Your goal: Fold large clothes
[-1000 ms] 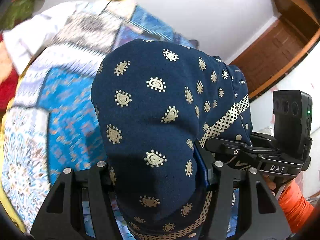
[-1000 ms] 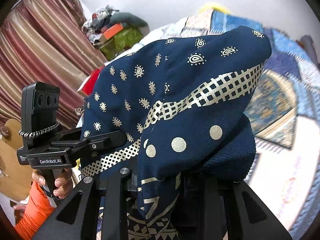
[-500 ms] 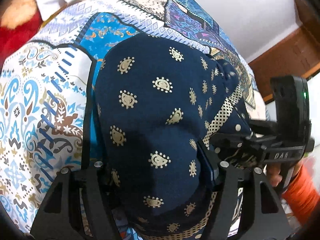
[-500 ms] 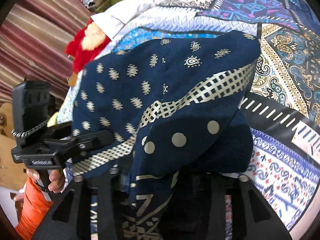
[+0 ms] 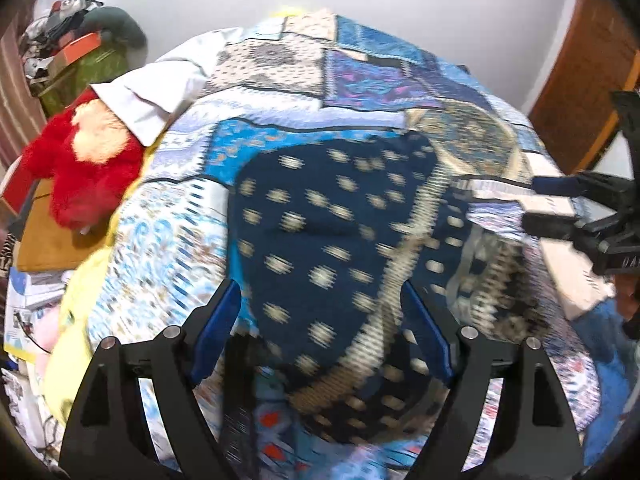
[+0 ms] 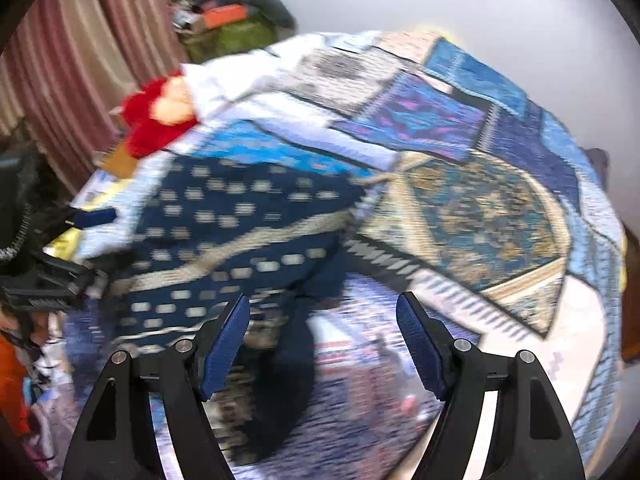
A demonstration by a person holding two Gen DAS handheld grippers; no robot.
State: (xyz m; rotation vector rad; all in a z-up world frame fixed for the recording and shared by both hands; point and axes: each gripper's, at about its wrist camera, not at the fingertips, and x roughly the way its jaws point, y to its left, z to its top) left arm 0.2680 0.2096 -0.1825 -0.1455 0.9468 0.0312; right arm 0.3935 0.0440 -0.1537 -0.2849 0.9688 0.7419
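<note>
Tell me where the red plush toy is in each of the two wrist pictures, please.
Left wrist: red plush toy at the left edge, beside the patchwork bedspread.
Right wrist: red plush toy upper left, below the striped curtain.
Shared landmark: the navy dotted garment lying on the bedspread.

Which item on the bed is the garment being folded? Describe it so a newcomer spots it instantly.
Start at the patchwork bedspread in blues and whites covering the bed. On its near part, just ahead of the claws, lies the navy garment. Unlike the busy quilt and the red plush toy at the bed's edge, it is dark blue with small pale motifs and a cream checked band.
</note>
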